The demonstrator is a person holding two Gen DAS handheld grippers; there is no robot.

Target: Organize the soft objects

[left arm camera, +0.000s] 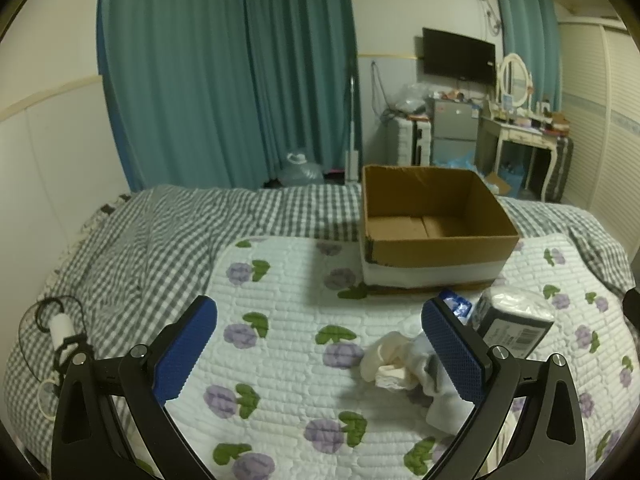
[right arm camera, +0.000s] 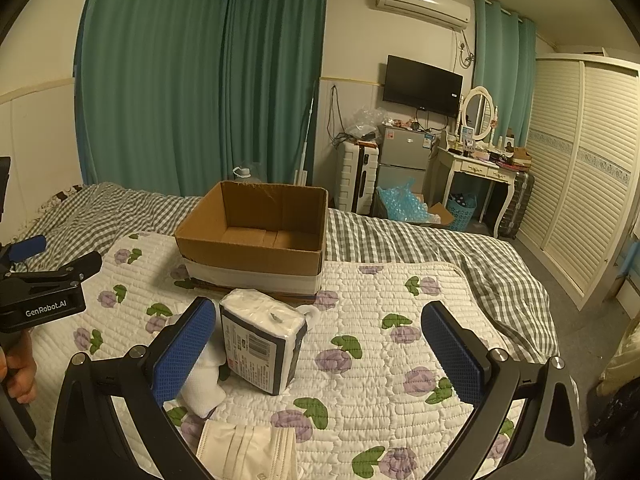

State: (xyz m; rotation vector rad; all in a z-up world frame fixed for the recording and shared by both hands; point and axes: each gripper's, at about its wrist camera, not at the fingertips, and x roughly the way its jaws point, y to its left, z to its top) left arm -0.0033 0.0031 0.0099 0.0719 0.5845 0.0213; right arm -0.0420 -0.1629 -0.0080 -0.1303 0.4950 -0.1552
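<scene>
- Far left, left wrist view: a small white charger with a looped black cable (left arm camera: 60, 332) lies on the grey-and-white checked duvet (left arm camera: 132, 240).
- Left gripper (left arm camera: 320, 344): its 2 blue-padded fingers (left arm camera: 184, 350) stand wide apart, nothing between them, over the white quilt with purple flowers (left arm camera: 280, 280).
- In the right wrist view the left gripper (right arm camera: 44, 280) sits at the left edge, held in a hand (right arm camera: 18, 372); its black body reads "GenRobot.AI".
- Near centre: a crumpled heap of white and cream cloth (left arm camera: 404, 368) lies on the quilt, partly behind the left gripper's right finger.
- Pale folded face masks (right arm camera: 248, 448) lie at the near edge of the quilt, between the right gripper's arms.
- Wrapped tissue pack (right arm camera: 264, 344), dark label with barcode, stands on the quilt just beside the right gripper's left pad; contact cannot be told. White cloth (right arm camera: 200, 384) lies at its left base.
- Open cardboard box (right arm camera: 256, 236), white tape around its lower wall, sits just beyond the pack on the far part of the quilt; only its bare floor shows.
- Right gripper (right arm camera: 320, 344): fingers (right arm camera: 452, 354) spread wide, gripping nothing.
- Far right: teal curtains (right arm camera: 160, 80), wall TV (right arm camera: 422, 84), dressing table with oval mirror (right arm camera: 476, 160), louvred wardrobe (right arm camera: 580, 180).
</scene>
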